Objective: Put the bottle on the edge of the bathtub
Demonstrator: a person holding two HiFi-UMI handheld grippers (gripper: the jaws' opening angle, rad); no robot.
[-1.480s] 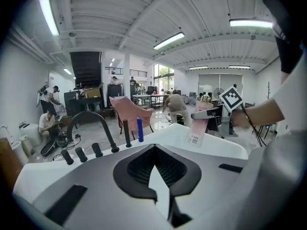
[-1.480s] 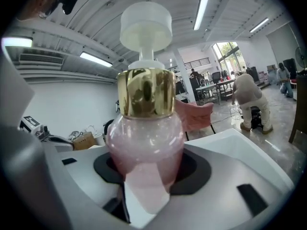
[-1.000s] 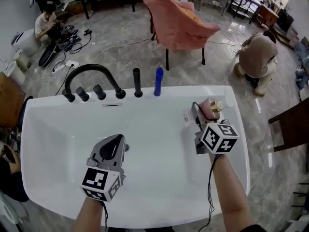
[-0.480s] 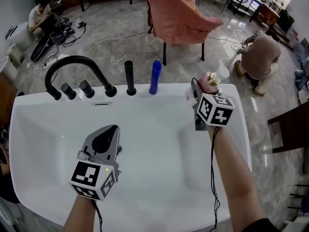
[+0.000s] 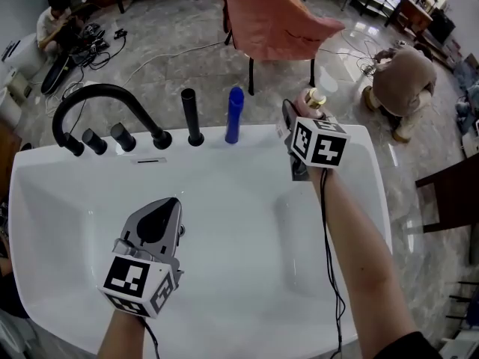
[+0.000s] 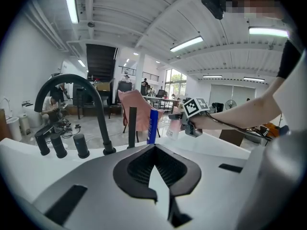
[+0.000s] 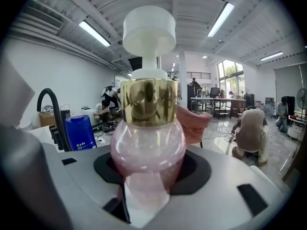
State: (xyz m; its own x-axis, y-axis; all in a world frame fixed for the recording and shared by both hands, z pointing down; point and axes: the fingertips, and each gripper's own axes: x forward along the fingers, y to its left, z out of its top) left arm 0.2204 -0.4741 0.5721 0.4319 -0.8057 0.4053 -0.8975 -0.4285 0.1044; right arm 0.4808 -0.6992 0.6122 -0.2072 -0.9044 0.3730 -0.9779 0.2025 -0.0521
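Observation:
The pink bottle has a round clear body, a gold collar and a white pump cap. My right gripper is shut on its body and holds it upright at the far right corner of the white bathtub, at or just above the rim. In the right gripper view the bottle fills the space between the jaws of the right gripper. My left gripper hangs over the tub's inside at the near left, shut and holding nothing. From the left gripper view the bottle shows beside the right gripper.
On the tub's far rim stand a blue bottle, a black post, a curved black faucet and its knobs. Behind it are a chair draped in pink cloth, a crouching person and cables on the floor.
My right gripper has carried the pink bottle from over the tub's inside out to the far right rim. The left gripper has stayed over the basin.

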